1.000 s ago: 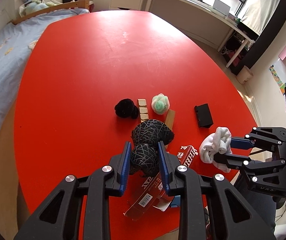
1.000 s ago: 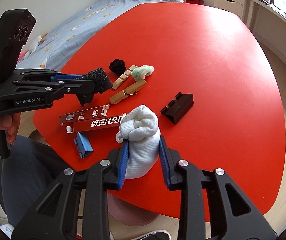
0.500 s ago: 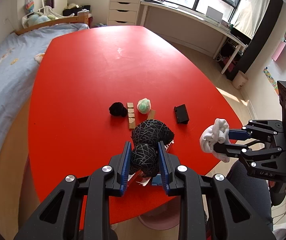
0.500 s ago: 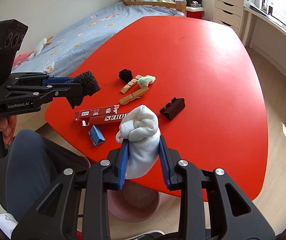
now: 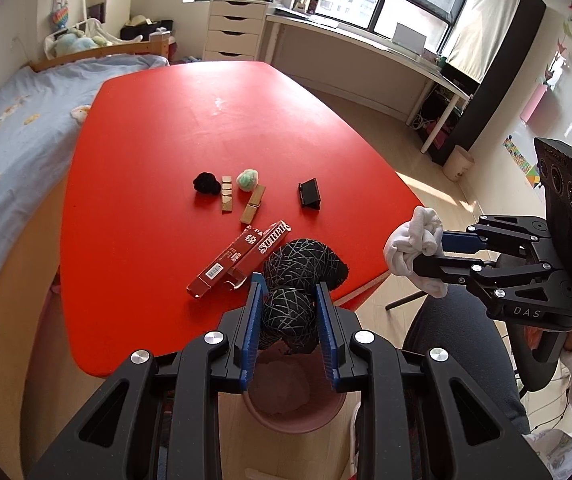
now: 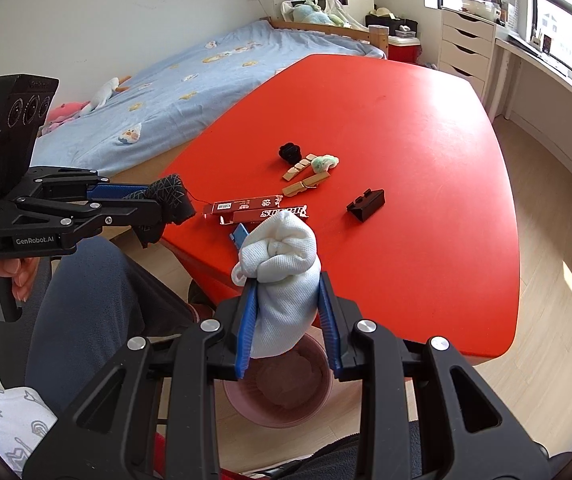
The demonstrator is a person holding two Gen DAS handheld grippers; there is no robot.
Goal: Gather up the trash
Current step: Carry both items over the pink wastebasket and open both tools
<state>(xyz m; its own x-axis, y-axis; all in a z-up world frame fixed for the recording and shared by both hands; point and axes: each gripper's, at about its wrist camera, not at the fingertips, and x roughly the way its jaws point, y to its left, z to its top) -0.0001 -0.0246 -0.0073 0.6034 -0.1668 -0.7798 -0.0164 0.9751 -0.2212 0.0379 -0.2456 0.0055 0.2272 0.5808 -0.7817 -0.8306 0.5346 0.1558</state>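
My left gripper is shut on a black bundle with a white line pattern, held in the air off the near edge of the red table. My right gripper is shut on a white rolled sock, also off the table's near edge. A pink bin stands on the floor right below both grippers; it also shows in the right wrist view. The left gripper shows in the right wrist view, the right gripper in the left wrist view.
On the table lie a flattened red carton, wooden clothespins, a green-white ball, a black fluffy ball, a black clip and a small blue piece. A bed stands beyond; my legs are beside the bin.
Both grippers have pulled back and up from the table with their loads, and now hang over the pink bin, which has come into view.
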